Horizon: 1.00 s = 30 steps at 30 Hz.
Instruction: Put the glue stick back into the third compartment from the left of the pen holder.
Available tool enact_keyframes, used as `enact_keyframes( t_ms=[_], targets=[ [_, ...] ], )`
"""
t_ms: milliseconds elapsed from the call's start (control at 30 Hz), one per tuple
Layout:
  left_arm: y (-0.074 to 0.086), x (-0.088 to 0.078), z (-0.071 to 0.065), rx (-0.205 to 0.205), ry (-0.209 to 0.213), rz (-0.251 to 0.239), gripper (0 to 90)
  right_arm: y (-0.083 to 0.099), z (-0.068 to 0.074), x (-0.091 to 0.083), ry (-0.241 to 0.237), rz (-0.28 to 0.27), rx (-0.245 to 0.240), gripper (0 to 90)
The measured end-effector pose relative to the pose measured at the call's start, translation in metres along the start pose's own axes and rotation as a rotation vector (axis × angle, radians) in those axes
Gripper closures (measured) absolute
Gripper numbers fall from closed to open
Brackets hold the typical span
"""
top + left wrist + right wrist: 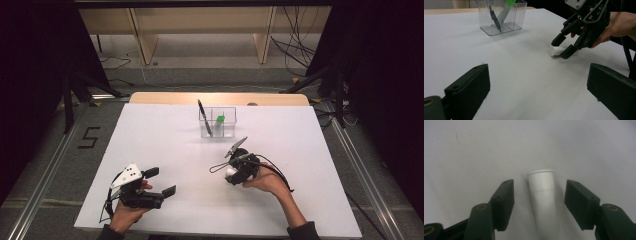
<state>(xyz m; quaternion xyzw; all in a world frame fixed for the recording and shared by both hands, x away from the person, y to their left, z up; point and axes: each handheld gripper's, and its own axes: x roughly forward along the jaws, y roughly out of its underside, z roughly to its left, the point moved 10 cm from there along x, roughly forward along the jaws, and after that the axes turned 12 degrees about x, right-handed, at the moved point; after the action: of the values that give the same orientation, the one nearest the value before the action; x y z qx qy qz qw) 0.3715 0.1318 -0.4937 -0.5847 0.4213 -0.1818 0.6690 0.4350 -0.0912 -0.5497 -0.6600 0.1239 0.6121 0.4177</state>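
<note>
A white cylinder [542,195] with a cap lies flat on the white table [165,135]. My right gripper [539,192] points down over it, one jaw on each side, and a gap shows between each pad and the cylinder. In the left gripper view the right gripper [563,47] straddles the cylinder [554,50], tips at the table. In the high view the right gripper [231,175] is right of centre. My left gripper [161,181] rests near the front left with its jaws wide and nothing between them.
A clear plastic holder [217,122] stands at the back middle of the table, with a black pen [204,117] and a green-capped marker [220,119] in it. The holder [501,15] is far ahead of the left gripper. Cables and stands lie on the floor beyond.
</note>
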Motion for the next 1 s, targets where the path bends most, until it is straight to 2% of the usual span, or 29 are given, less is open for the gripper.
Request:
enact_keyframes(
  t_ms=[467,767,1000],
  targets=[
    [0.0008,0.0009,-0.0009,0.002,0.002,0.004,4.2,-0.0012,-0.0008,0.0076,-0.002,0.019,-0.022,55.7],
    [0.0013,0.0012,-0.0008,0.003,0.002,0.006,4.2,-0.0020,-0.0023,0.0071,0.012,0.050,-0.045,60.7],
    [0.0014,0.0014,-0.0007,0.004,0.002,0.008,4.2,-0.0035,-0.0026,0.0069,0.023,0.096,-0.057,65.0]
  ],
)
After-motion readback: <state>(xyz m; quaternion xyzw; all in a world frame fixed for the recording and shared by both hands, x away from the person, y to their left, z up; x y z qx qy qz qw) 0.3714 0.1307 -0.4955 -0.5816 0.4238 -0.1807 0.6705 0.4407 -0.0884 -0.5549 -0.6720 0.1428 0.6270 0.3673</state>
